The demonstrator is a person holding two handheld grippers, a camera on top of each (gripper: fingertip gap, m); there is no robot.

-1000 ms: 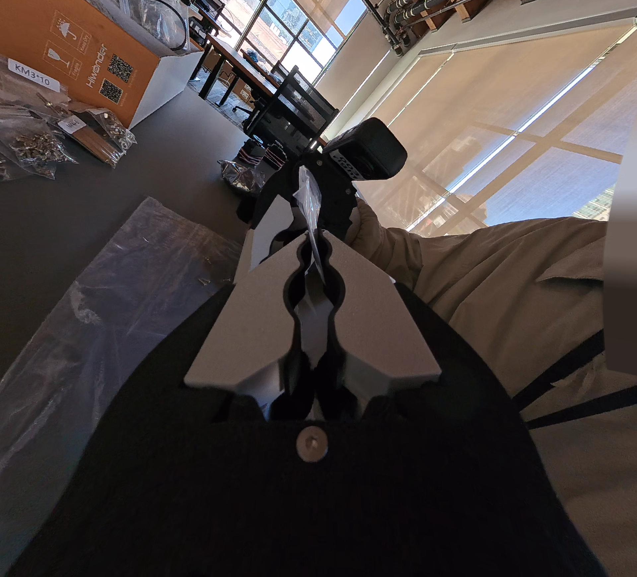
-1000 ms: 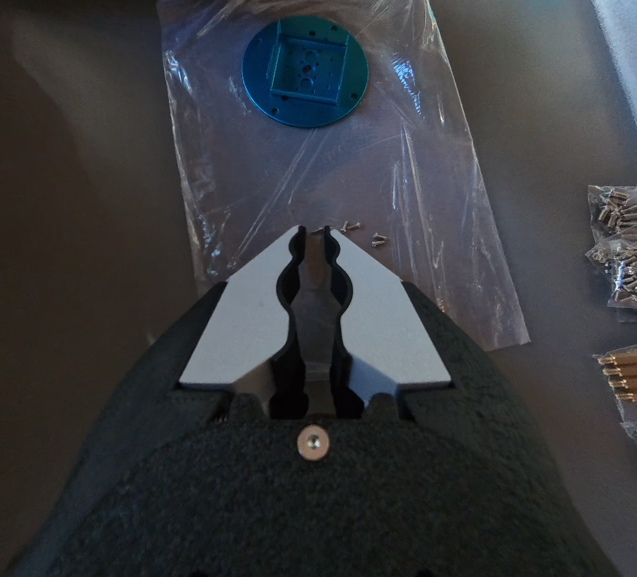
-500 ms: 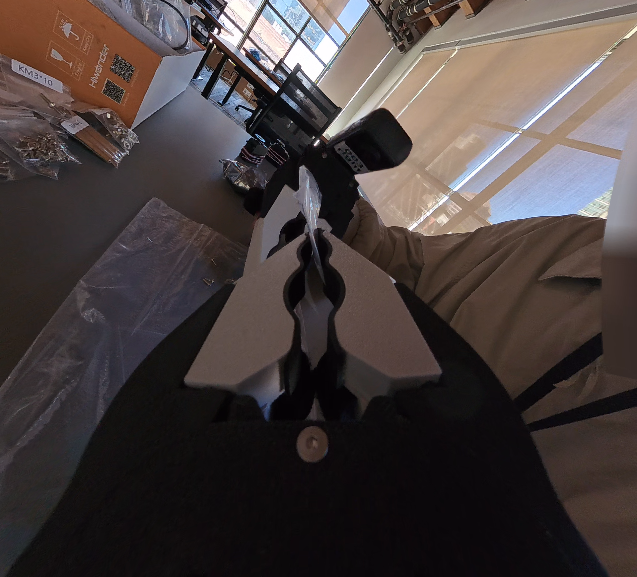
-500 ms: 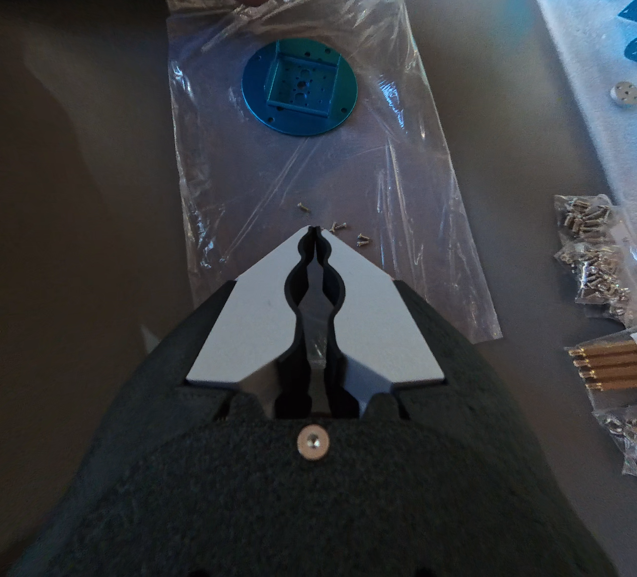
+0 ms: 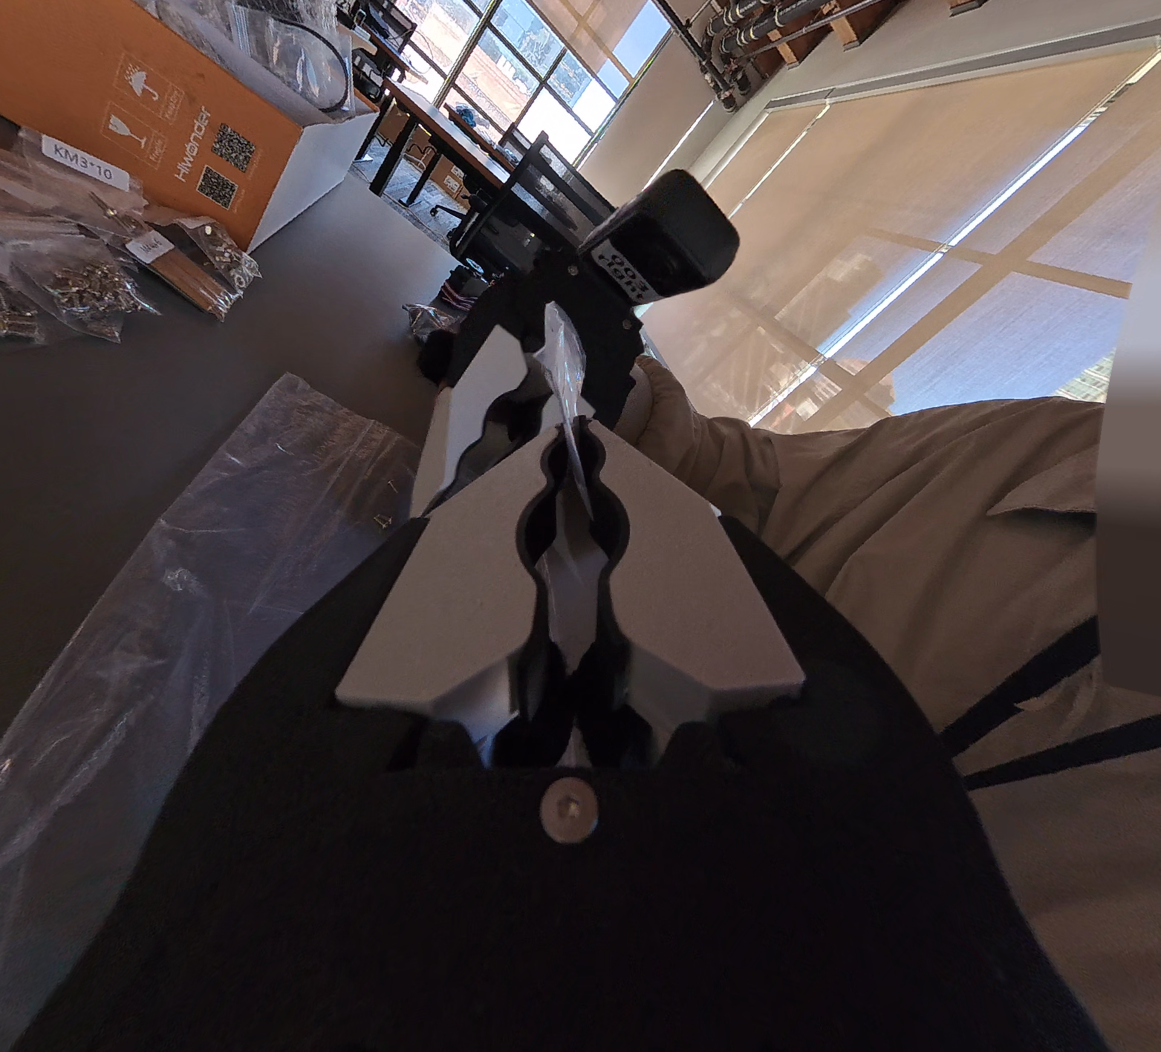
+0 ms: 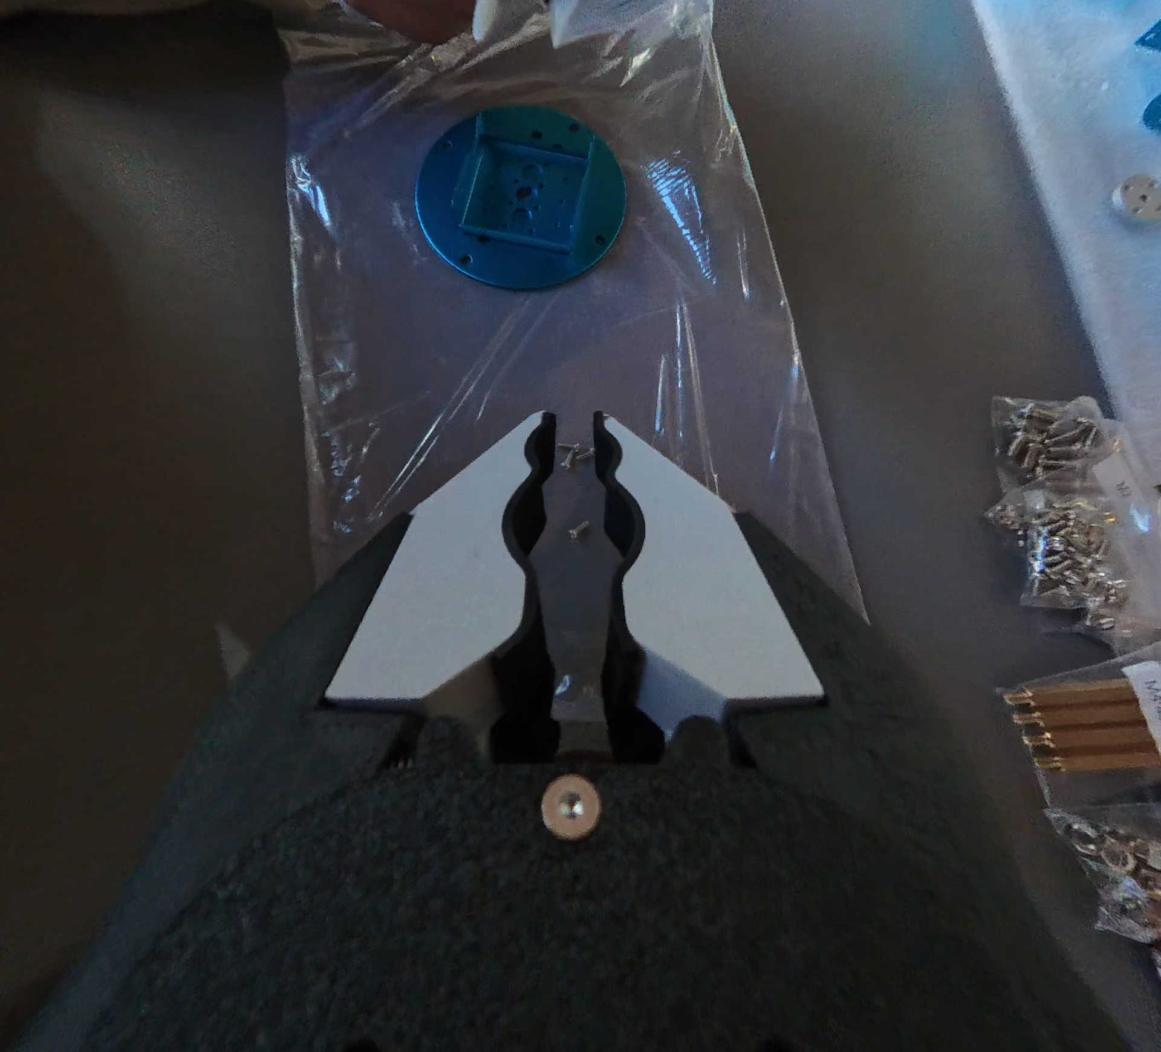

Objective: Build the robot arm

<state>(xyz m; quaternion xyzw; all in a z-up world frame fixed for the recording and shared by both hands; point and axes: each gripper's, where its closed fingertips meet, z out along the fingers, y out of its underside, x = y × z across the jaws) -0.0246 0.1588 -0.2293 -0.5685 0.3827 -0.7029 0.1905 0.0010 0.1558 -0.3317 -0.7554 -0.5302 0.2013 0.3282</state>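
Here the right gripper [image 6: 575, 425] hangs slightly spread over some loose screws [image 6: 575, 453] on a clear plastic sheet [image 6: 389, 343]. The left gripper [image 5: 575, 425] is pressed together on a small clear bag [image 5: 565, 368] (thin and slippery). Farther on the sheet lies a blue round plate [image 6: 520, 205]. I think the tiny screws could roll away if the sheet is dragged.

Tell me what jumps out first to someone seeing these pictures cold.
The blue round metal plate with a square frame on it lies on a clear plastic sheet spread over the dark table. Nearer, the right gripper hangs open over a few loose screws on that sheet. In the left wrist view, the left gripper is shut on a small clear bag, with the bright window behind.
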